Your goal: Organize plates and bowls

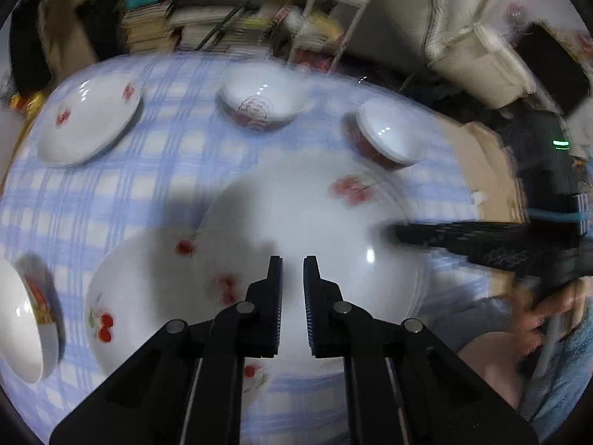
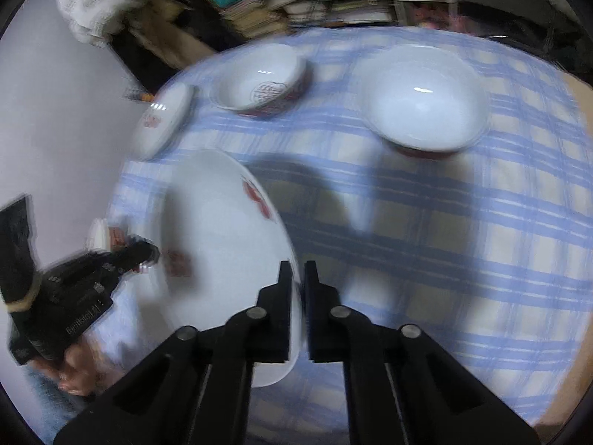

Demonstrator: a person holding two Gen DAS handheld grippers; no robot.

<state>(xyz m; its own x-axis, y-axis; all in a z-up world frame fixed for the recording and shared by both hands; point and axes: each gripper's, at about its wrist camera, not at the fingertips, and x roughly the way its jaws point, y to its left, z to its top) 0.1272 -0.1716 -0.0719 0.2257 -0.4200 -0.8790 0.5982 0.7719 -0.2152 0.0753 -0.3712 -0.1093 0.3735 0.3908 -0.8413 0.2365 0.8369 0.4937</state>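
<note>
My right gripper (image 2: 298, 272) is shut on the rim of a white cherry-print plate (image 2: 218, 244) and holds it tilted above the table. In the left wrist view this plate (image 1: 315, 230) hangs over a second cherry plate (image 1: 148, 296) lying on the cloth, with the right gripper (image 1: 393, 231) at its right rim. My left gripper (image 1: 292, 267) hovers above both plates with its jaws nearly closed and nothing between them. A third plate (image 1: 89, 122) lies at the far left. Red-and-white bowls stand at the back (image 1: 261, 100), back right (image 1: 389, 137) and left edge (image 1: 22, 322).
The table carries a blue-and-white checked cloth (image 1: 178, 170). Stacks of books (image 1: 207, 26) and a white rack (image 1: 330, 11) stand behind the table. In the right wrist view a large bowl (image 2: 426, 100) and a smaller bowl (image 2: 263, 85) stand at the far side.
</note>
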